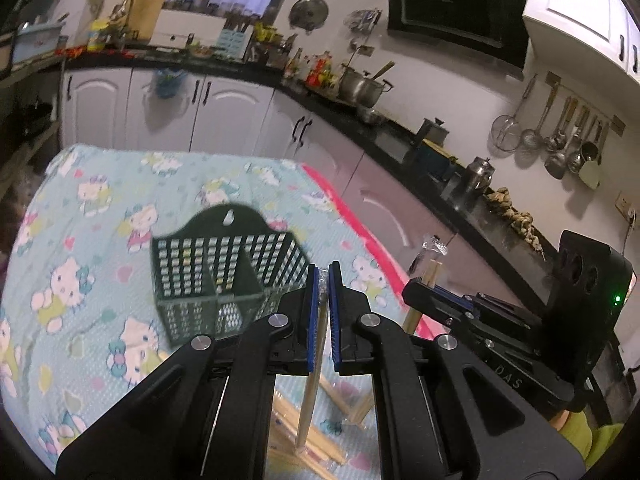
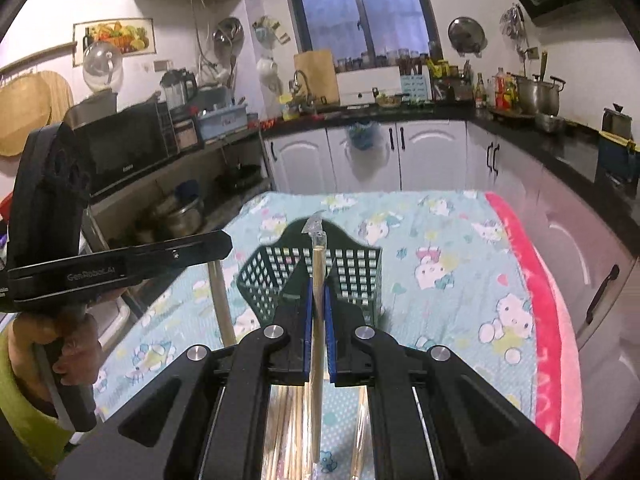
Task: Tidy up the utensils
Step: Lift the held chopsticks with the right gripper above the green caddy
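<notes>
A dark green two-compartment utensil basket (image 1: 224,280) stands on the Hello Kitty cloth; it also shows in the right wrist view (image 2: 352,276). My left gripper (image 1: 324,276) is shut on a wrapped pair of wooden chopsticks (image 1: 310,396), held above the cloth just right of the basket. My right gripper (image 2: 318,280) is shut on another wrapped pair of chopsticks (image 2: 318,344), upright in front of the basket. The right gripper shows in the left wrist view (image 1: 424,284), and the left gripper shows in the right wrist view (image 2: 224,246).
More wrapped chopsticks (image 1: 316,440) lie on the cloth below the grippers. The pink cloth edge (image 2: 548,320) runs along the right. White cabinets (image 2: 400,156) and a cluttered black countertop (image 1: 440,152) surround the table.
</notes>
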